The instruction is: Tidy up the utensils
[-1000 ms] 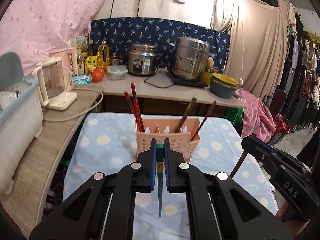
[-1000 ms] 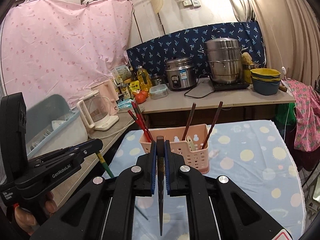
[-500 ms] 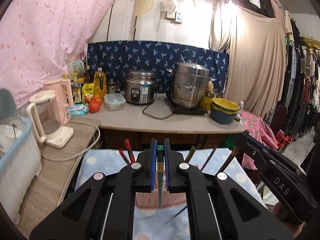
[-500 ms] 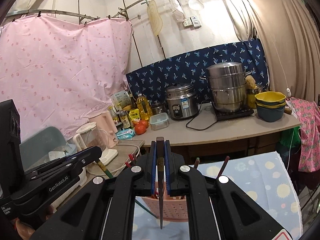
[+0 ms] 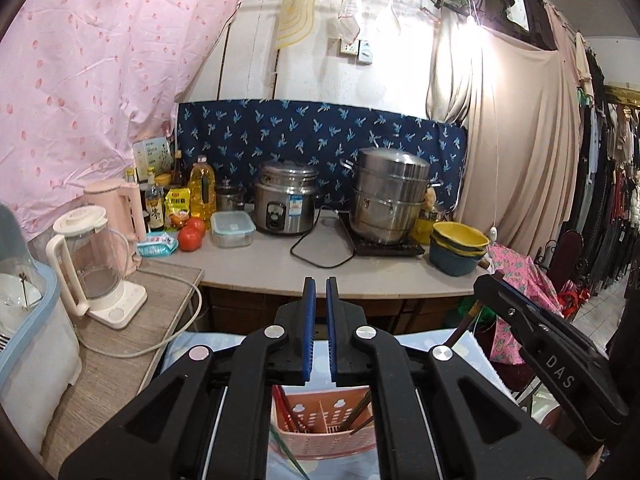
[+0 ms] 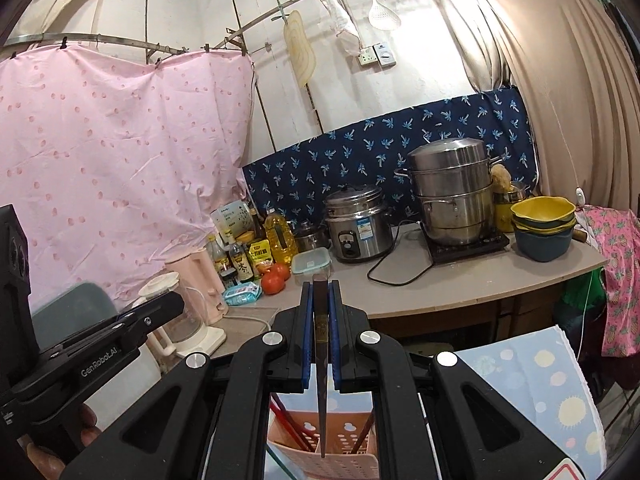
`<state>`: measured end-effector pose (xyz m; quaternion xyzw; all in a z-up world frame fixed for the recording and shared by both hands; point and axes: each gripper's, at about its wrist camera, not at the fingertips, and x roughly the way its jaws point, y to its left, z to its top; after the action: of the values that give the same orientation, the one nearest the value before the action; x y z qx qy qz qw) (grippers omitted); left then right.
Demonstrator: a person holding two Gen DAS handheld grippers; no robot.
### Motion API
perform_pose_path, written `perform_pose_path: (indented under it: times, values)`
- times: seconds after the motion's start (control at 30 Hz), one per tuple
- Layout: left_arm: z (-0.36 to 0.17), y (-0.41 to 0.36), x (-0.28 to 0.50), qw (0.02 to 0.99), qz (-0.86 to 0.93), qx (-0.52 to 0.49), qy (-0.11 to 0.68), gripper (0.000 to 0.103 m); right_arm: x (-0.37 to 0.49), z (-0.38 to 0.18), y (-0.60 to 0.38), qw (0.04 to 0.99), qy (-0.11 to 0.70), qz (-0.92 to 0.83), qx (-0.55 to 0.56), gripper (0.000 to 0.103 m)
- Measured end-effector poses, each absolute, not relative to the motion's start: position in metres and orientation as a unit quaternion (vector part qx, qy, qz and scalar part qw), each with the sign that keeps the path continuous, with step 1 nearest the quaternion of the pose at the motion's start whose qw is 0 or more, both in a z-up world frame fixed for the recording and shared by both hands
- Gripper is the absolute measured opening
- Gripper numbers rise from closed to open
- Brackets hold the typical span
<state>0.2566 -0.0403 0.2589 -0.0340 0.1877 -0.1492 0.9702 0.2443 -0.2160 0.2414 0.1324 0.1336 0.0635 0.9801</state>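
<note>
I have both grippers raised above the near end of the table (image 6: 540,380), side by side and tipped only a little downward, looking out over the pink utensil basket (image 5: 320,436) towards the kitchen counter. A hand (image 6: 60,444) wraps the handle of the left gripper (image 5: 320,320). Its blue pads are drawn almost together and I see nothing plainly between them. One thin green chopstick (image 5: 298,466) slants past the near side of the basket, and I cannot tell whether it is gripped. The right gripper (image 6: 320,320) pinches one dark brown chopstick (image 6: 321,380), which hangs upright with its tip just over the basket's middle. The basket stands on the dotted blue cloth directly below both grippers, mostly hidden by them. In what shows, I count two red chopsticks (image 5: 285,412) leaning in its left end and two dark chopsticks (image 5: 360,416) in its right end. To the left, on the side counter, stand one glass kettle (image 5: 92,264) and, nearer, one pale bin with a blue rim (image 5: 28,340). Farther back on the main counter I count two tomatoes (image 5: 192,234), one lidded container (image 5: 232,229), one rice cooker (image 5: 284,204), one tall steamer pot (image 5: 386,196) and one stack of bowls (image 5: 460,248), yellow over blue.
</note>
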Motion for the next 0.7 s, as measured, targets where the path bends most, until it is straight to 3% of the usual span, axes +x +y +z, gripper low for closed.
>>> perform_pose_path:
  times: [0.27,0.6,0.7]
  values:
    - [0.202,-0.007,0.250,0.958,-0.132,-0.045,0.251,0.006,0.224,0.207,-0.205,0.974,0.165,0.075,0.133,0.007]
    - [0.081,0.055,0.258,0.916,-0.059,-0.085,0.388,0.008,0.187,0.148,-0.204,0.962,0.221,0.062,0.149,0.007]
    - [0.057,0.066,0.271,0.907,-0.043,-0.096,0.409,0.021,0.184,0.130,-0.206,0.956,0.241,0.057,0.156,0.007]
